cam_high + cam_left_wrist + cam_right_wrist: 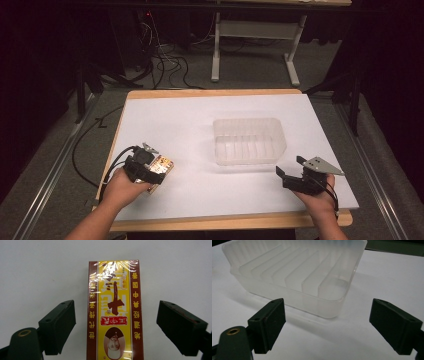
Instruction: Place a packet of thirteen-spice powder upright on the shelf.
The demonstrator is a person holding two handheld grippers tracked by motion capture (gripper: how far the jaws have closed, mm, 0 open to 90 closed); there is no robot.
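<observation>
A yellow and dark red box [115, 310] with Chinese print lies flat on the white table. My left gripper [116, 327] is open, one jaw on each side of the box with gaps to both. In the high view the box [162, 165] sits at the table's front left, partly under the left gripper [150, 167]. My right gripper [328, 326] is open and holds nothing, facing a clear plastic tray [299, 272] with several dividers. From above, the right gripper [292, 172] is at the front right, just short of the tray [249, 140].
The white table [200, 115] has a wooden edge [210, 92] at the back and front. Cables [165, 60] and a desk frame [255, 30] stand on the floor beyond. A black cable [85, 145] trails off the table's left side.
</observation>
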